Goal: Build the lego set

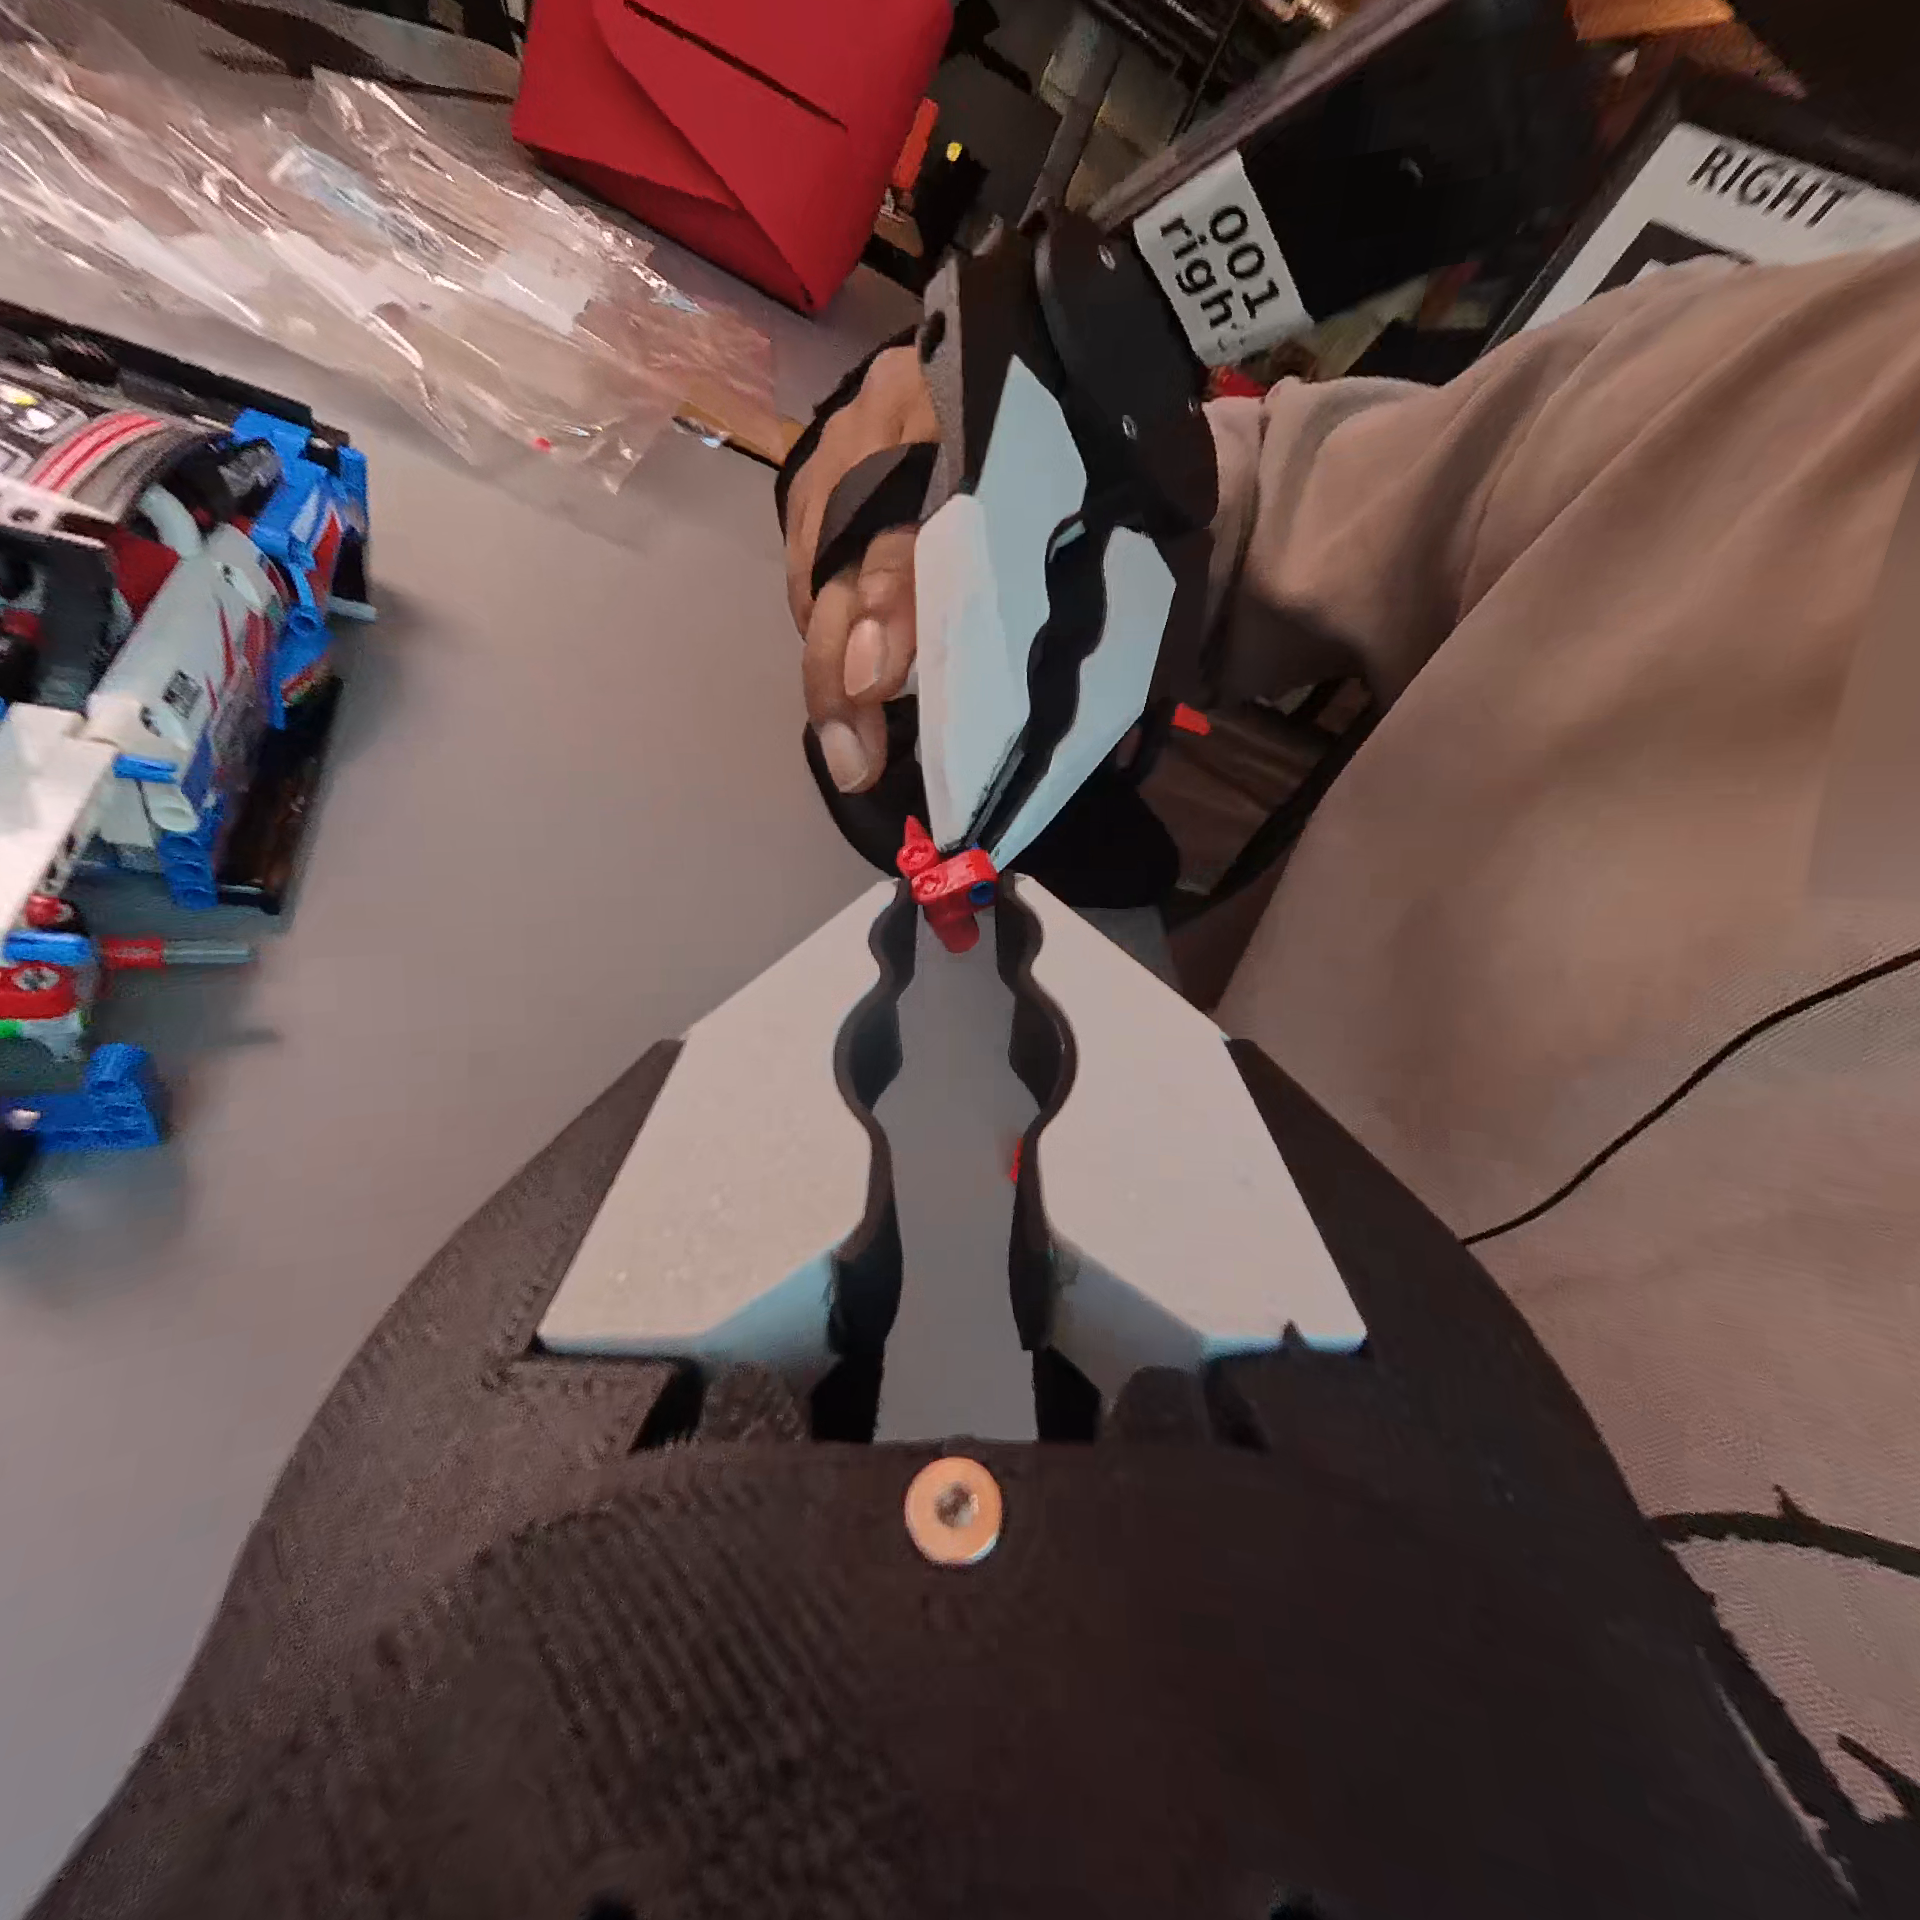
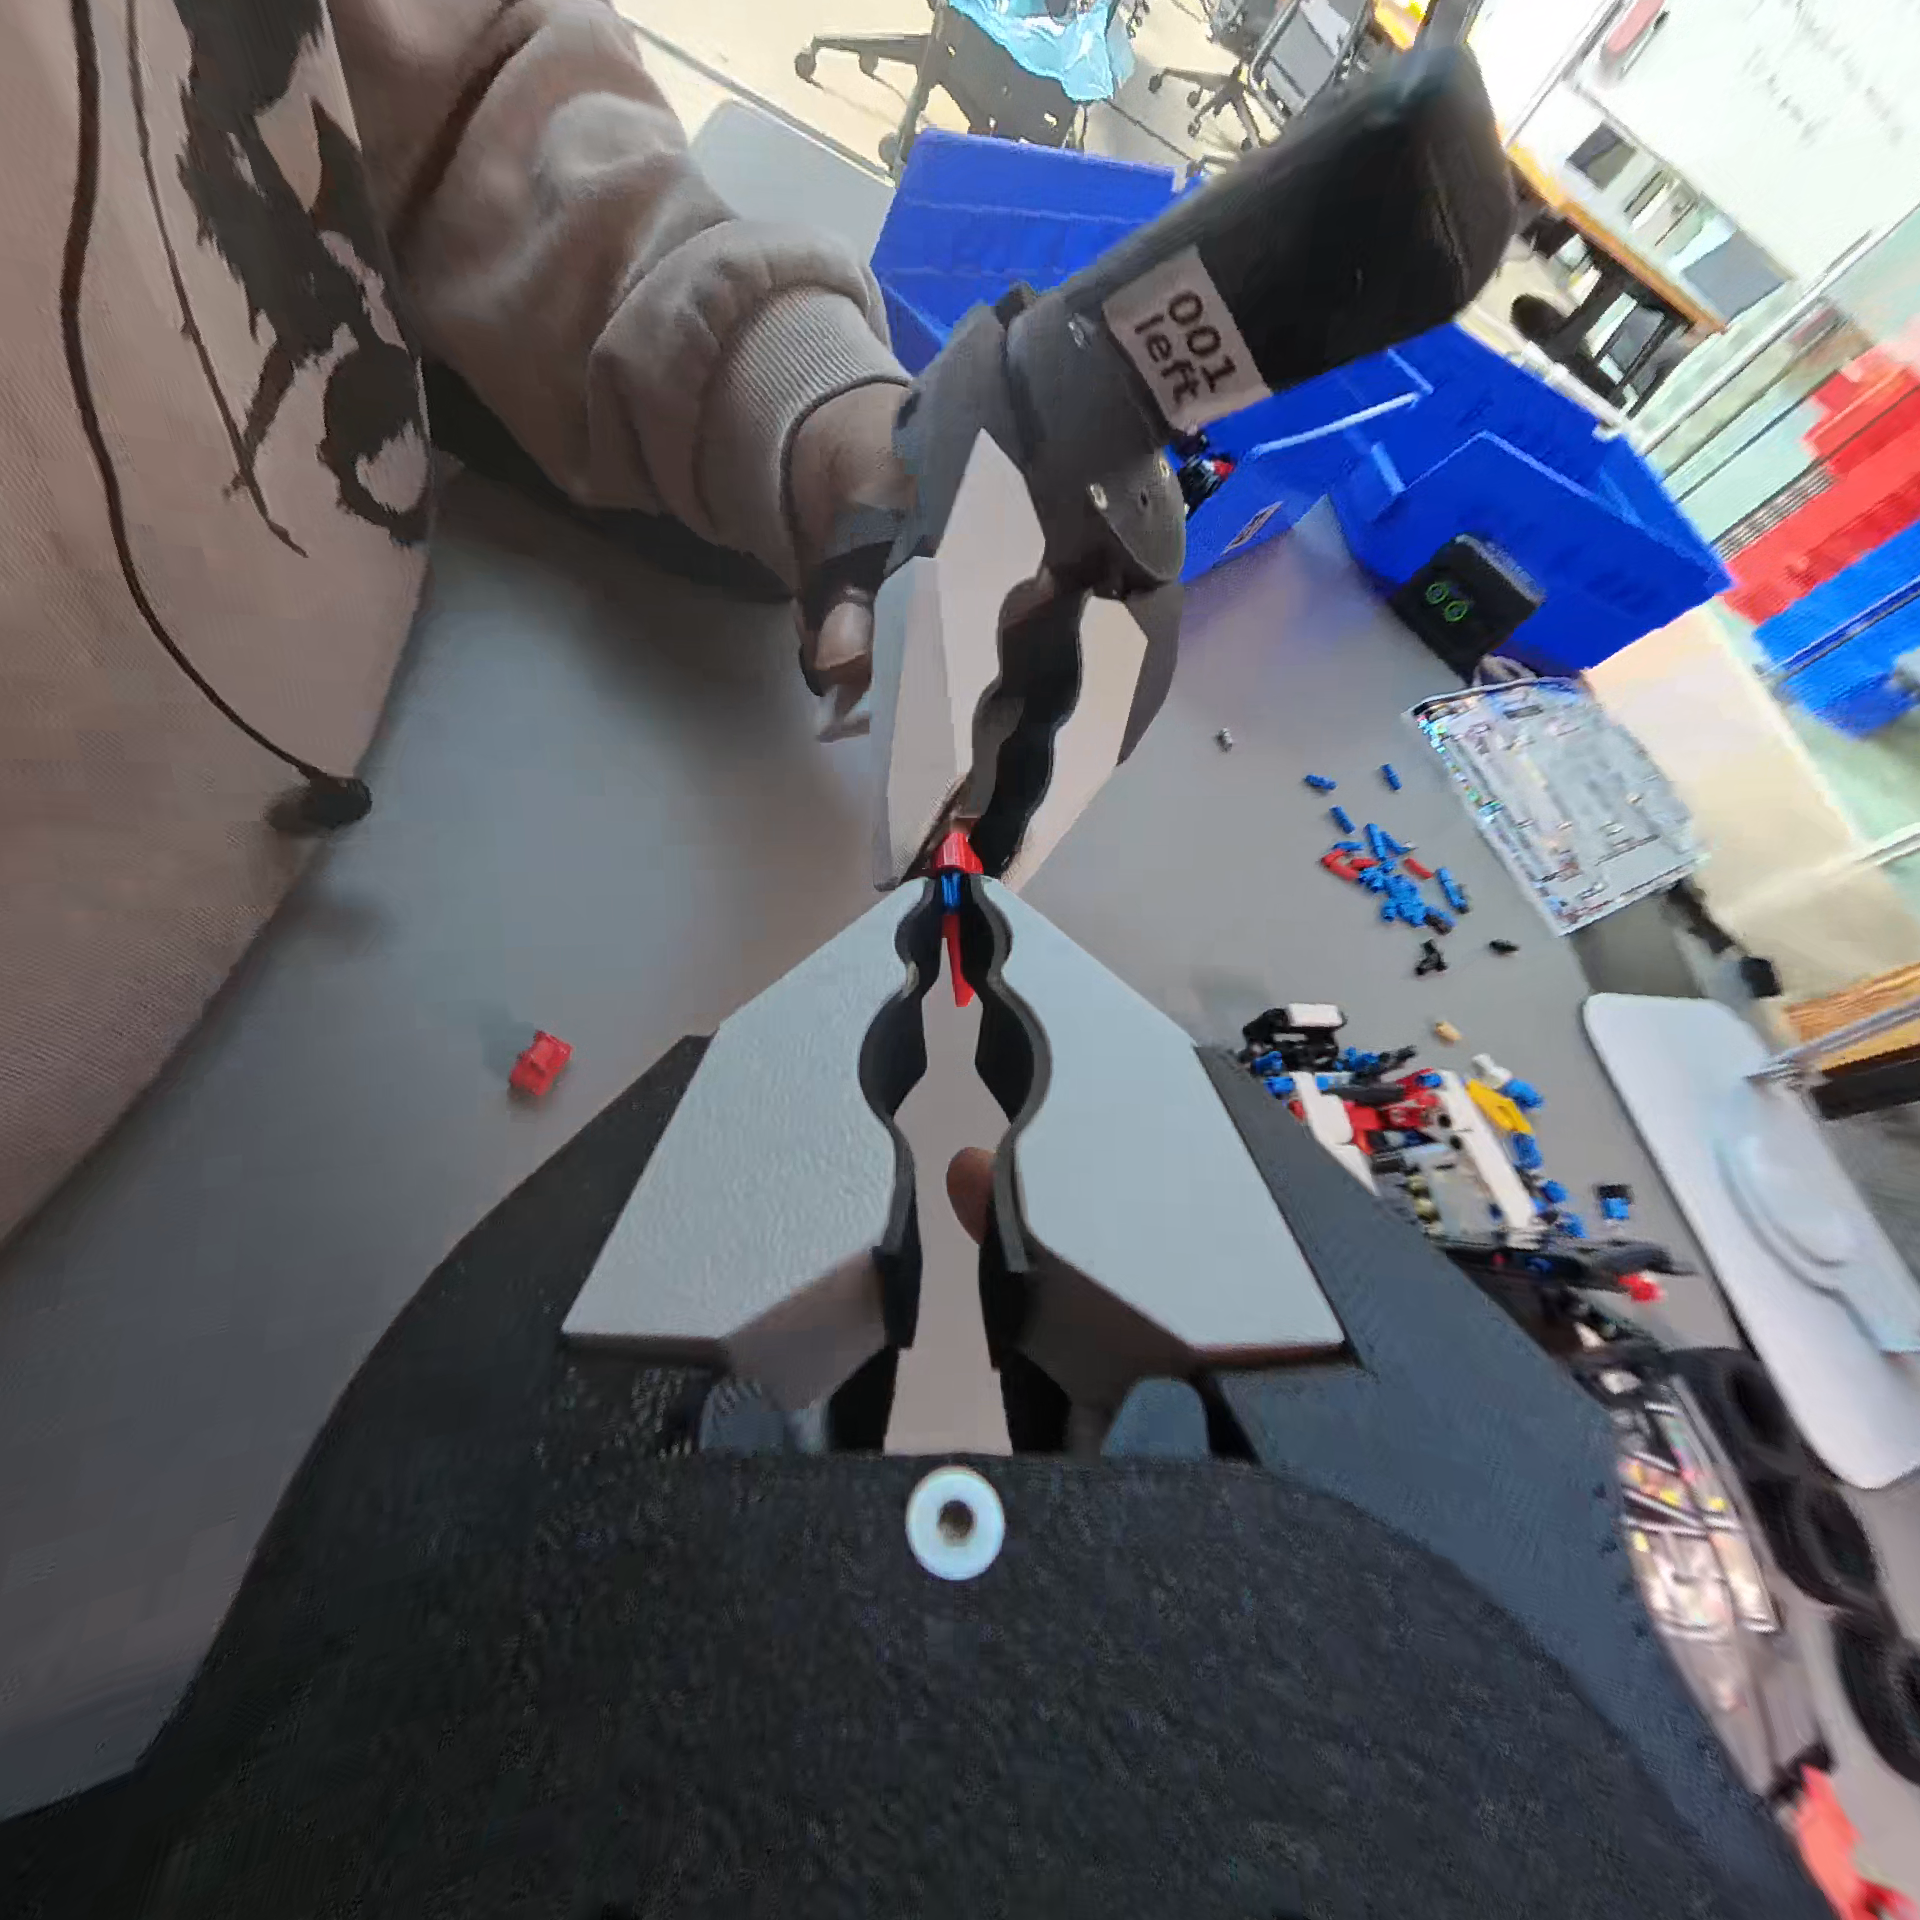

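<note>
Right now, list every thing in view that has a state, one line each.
Left gripper: shut on small red lego piece.
Right gripper: shut on small red lego piece.
Small red lego piece: held in the air between both grippers' tips, a blue pin in it.
Partly built blue, white and red lego car: resting on the grey table, unfinished.
Loose red brick: lying on the table.
Red box: closed.

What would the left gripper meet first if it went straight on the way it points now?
Most likely the right gripper: its tips meet the left gripper tip to tip around the small red lego piece both appear to pinch. Depth looks near zero, so contact would come almost at once.
</note>
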`<state>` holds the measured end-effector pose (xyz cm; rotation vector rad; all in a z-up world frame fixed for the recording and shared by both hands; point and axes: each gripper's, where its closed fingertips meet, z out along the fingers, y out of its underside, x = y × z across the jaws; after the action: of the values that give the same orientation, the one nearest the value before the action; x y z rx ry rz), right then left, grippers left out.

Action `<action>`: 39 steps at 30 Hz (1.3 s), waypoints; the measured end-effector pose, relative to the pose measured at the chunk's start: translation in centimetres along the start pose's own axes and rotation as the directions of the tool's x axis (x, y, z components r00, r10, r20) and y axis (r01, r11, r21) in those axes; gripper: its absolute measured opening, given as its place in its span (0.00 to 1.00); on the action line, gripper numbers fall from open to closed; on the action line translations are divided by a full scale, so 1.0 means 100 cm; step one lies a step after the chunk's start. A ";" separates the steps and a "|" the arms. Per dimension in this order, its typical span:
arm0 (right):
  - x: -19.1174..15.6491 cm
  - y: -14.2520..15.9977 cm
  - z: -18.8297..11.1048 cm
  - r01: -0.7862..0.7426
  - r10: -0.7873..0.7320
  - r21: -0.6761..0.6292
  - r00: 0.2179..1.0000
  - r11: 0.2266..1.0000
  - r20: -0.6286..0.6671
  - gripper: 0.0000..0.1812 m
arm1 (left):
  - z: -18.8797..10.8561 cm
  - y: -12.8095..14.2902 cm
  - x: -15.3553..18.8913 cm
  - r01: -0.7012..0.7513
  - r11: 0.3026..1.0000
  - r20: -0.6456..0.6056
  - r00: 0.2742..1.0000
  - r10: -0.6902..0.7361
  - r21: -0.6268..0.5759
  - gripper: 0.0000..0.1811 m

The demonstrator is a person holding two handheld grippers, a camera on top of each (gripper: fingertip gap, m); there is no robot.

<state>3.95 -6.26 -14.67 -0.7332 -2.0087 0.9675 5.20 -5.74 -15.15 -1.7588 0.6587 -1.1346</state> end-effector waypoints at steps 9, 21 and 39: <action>0.003 0.005 -0.001 -0.255 0.256 -0.023 0.965 0.967 0.061 0.01 | 0.001 -0.001 -0.009 -0.356 0.931 0.201 0.909 0.365 -0.082 0.07; 0.011 -0.007 -0.012 0.225 -0.222 -0.004 0.958 0.974 -0.182 0.04 | -0.004 -0.014 -0.002 -0.042 0.995 0.029 0.999 0.040 0.089 0.08; 0.002 -0.006 -0.008 0.596 -0.620 -0.182 0.772 0.782 -0.138 0.01 | 0.001 -0.010 0.007 0.456 0.888 -0.246 0.869 -0.429 0.064 0.07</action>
<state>4.38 -6.12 -13.80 -0.1804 -1.9503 0.3648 5.52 -5.86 -14.02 -1.7384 0.3069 -1.6735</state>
